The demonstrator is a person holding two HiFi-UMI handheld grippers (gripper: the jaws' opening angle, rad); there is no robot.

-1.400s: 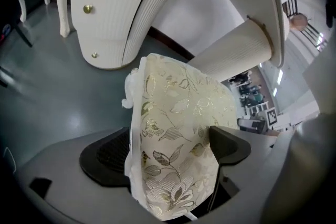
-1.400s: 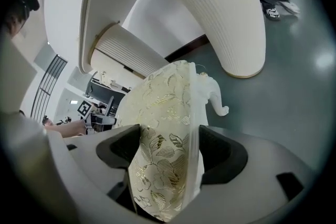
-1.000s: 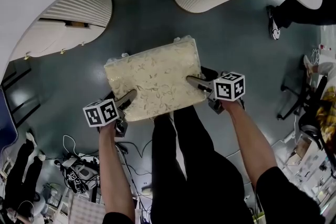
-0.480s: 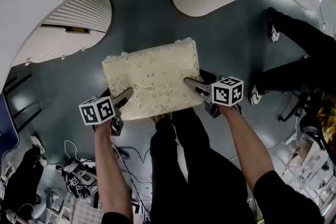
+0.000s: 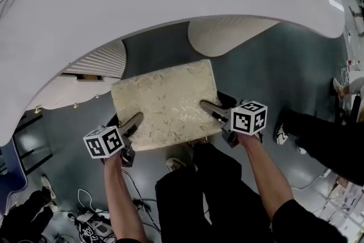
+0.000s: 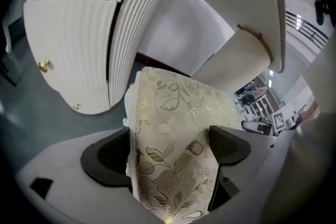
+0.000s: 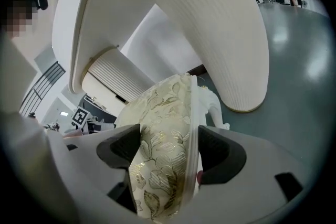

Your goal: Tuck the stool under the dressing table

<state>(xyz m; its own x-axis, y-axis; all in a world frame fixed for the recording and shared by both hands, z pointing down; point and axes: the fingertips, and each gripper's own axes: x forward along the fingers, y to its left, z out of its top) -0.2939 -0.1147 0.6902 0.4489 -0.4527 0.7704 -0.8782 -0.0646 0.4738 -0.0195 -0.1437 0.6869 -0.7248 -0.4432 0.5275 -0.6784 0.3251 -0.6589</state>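
Note:
The stool (image 5: 163, 103) has a cream cushion with a gold leaf pattern and white legs. It is held between both grippers, its far edge just under the rim of the white dressing table (image 5: 142, 3). My left gripper (image 5: 134, 122) is shut on the cushion's left side, seen close in the left gripper view (image 6: 173, 152). My right gripper (image 5: 208, 109) is shut on the cushion's right side (image 7: 168, 152). A white stool leg (image 7: 215, 105) shows below the cushion.
Two ribbed cream pedestals of the dressing table stand on the grey floor, one left (image 5: 94, 68) with small gold knobs (image 6: 44, 65), one right (image 5: 227, 31). The person's legs (image 5: 216, 185) are just behind the stool. Cables (image 5: 91, 219) lie at lower left; another person's leg (image 5: 324, 139) is at right.
The stool and both grippers have moved forward toward the dressing table; the tabletop now fills much more of the head view and the cushion's far edge reaches its rim.

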